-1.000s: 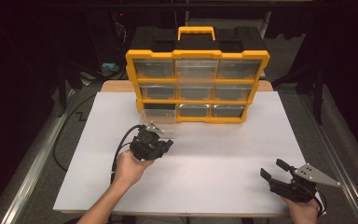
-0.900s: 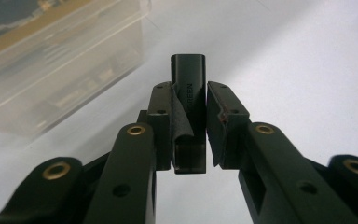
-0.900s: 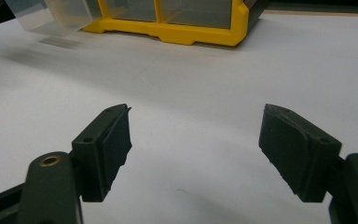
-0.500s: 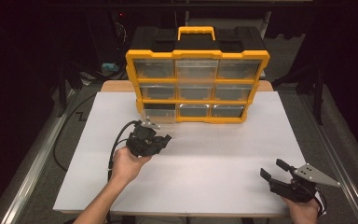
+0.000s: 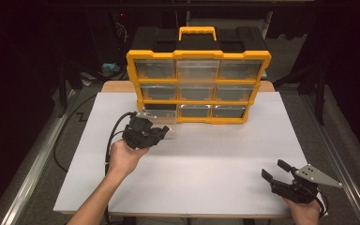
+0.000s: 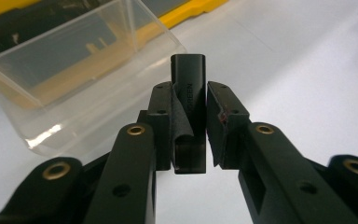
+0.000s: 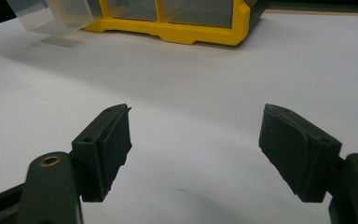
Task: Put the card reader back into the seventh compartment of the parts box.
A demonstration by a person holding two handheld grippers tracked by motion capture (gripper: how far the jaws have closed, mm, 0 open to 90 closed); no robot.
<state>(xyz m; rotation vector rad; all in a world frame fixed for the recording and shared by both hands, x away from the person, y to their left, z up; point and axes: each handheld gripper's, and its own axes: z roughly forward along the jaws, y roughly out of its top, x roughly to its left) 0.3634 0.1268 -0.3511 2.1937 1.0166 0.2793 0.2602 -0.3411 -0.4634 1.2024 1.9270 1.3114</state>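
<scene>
Your left tool (image 6: 189, 121) clamps a small black block (image 6: 188, 88) upright between its pads, held above the white worktop (image 5: 206, 159) just in front of the clear drawer (image 6: 74, 70) pulled out of the yellow organiser's (image 5: 198, 75) bottom-left slot. Your right tool (image 7: 196, 149) rests near the worktop's front right corner, jaws wide apart, holding nothing.

The left gripper (image 5: 161, 133) has its jaws clamped tight, while the right gripper (image 7: 195, 154) rests with jaws spread wide.

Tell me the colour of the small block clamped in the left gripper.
Black block; it shows best in the left gripper view.
</scene>
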